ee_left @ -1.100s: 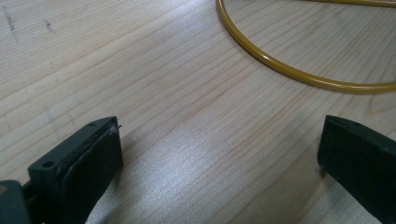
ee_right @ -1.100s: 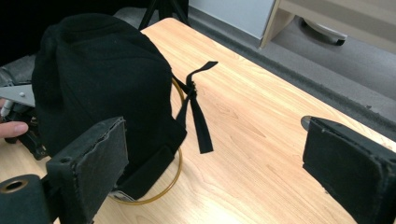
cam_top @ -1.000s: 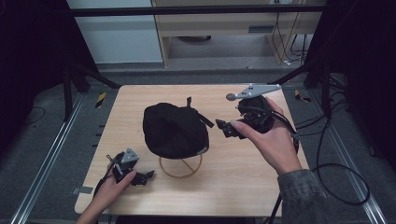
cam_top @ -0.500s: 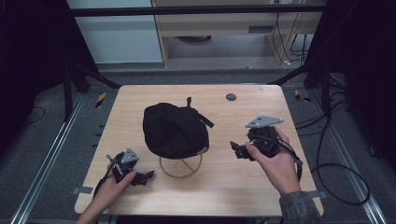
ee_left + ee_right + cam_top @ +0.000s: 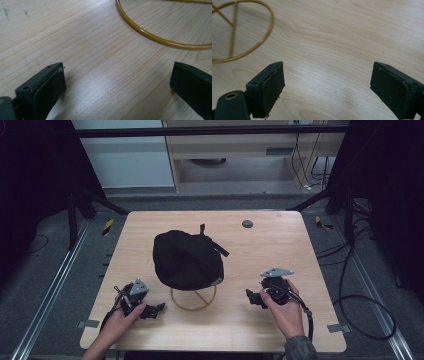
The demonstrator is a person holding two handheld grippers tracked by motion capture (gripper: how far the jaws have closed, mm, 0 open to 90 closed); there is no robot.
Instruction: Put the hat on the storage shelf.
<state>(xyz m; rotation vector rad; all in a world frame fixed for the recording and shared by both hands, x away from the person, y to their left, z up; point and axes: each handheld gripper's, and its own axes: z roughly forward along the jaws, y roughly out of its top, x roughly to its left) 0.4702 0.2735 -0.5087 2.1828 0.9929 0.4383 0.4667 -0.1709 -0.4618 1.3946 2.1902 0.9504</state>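
A black cap (image 5: pixel 187 260) sits on a gold wire stand (image 5: pixel 193 299) in the middle of the wooden table (image 5: pixel 280 245). My left gripper (image 5: pixel 155 309) rests at the front left, jaws pointing right toward the stand's ring. In the left gripper view it (image 5: pixel 117 82) is open over bare wood, the gold ring (image 5: pixel 150 37) just ahead. My right gripper (image 5: pixel 252 297) is low at the front right, pointing left at the stand. Its jaws (image 5: pixel 328 85) have just been closing slightly but stand open with nothing between them; the ring (image 5: pixel 268 32) lies ahead to the left.
A small dark round disc (image 5: pixel 247 224) lies near the table's far edge. A black cable (image 5: pixel 350 305) trails off the right side onto the floor. Metal frame rails run along both sides of the table.
My right gripper has come down from beside the cap to just above the table at the front right. The left gripper and the cap have stayed put.
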